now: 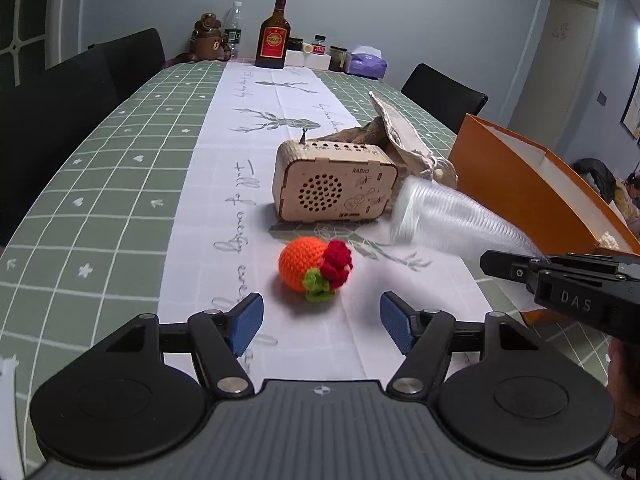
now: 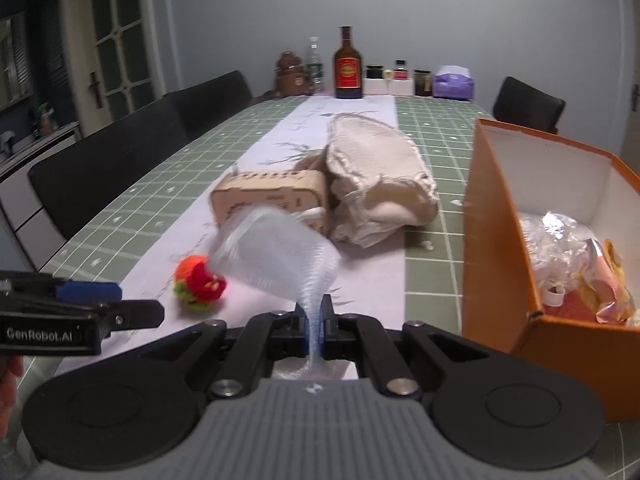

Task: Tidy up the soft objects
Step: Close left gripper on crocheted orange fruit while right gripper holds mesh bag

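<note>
An orange crocheted ball with red and green trim [image 1: 314, 269] lies on the white table runner, just ahead of my open, empty left gripper [image 1: 322, 320]; it also shows in the right wrist view [image 2: 198, 282]. My right gripper [image 2: 316, 322] is shut on the rim of a stack of clear plastic cups [image 2: 276, 256], held above the table; the stack also shows in the left wrist view [image 1: 448, 222]. An orange cardboard box [image 2: 496, 216] stands at the right and holds crumpled plastic and wrappers. A beige cloth bag [image 2: 380, 184] lies behind.
A wooden radio box [image 1: 334, 186] stands on the runner beside the cloth bag [image 1: 404, 132]. A liquor bottle [image 1: 273, 38], a water bottle, jars and a purple tissue pack [image 1: 366, 64] line the far edge. Black chairs [image 2: 132, 148] flank the table.
</note>
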A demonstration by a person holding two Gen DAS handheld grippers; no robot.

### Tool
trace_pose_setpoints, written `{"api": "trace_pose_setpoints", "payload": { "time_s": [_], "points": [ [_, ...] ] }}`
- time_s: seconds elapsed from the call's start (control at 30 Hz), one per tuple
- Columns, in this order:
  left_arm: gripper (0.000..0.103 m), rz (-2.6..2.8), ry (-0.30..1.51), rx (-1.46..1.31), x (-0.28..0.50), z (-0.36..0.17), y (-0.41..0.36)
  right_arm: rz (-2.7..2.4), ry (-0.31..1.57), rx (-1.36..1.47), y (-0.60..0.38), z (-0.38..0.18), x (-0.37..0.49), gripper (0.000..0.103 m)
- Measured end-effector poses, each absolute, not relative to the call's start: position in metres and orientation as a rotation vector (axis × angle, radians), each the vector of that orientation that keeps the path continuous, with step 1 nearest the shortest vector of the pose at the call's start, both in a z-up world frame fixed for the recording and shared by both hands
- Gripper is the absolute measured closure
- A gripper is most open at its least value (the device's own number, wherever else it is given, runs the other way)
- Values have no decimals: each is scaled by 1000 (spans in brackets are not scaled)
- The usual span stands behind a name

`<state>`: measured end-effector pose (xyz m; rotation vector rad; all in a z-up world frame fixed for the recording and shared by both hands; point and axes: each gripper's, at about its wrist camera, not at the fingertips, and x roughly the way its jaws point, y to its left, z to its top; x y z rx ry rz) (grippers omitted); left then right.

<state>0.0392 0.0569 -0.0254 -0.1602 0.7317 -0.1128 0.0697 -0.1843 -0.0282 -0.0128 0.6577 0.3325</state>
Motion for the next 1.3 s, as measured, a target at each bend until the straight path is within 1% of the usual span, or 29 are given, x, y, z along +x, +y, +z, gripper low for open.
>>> {"api": "trace_pose_setpoints", "payload": {
  "time_s": [0.27,0.43,0.47,0.5,0.57,0.77,1.07,1.3],
  "points": [
    [23,-87,735,-52,80,-44,37,288,725,40,-178,-54,101,102],
    [23,-99,748,-55,93,-50,32,289,751,47,-175,-65,108,102],
    [24,-96,753,-61,95,-52,32,286,752,46,-176,-65,109,101],
    [27,-97,759,-70,97,-54,33,285,753,46,-177,-66,110,101],
    [30,-106,774,-92,99,-57,34,287,763,51,-178,-68,112,101],
    [41,-115,779,-111,100,-64,32,292,802,64,-177,-77,115,101],
    [43,-119,768,-121,92,-60,32,301,805,31,-173,-76,114,101],
    [43,-98,785,-73,77,-41,24,315,739,-22,-169,-57,98,101]
  ]
}}
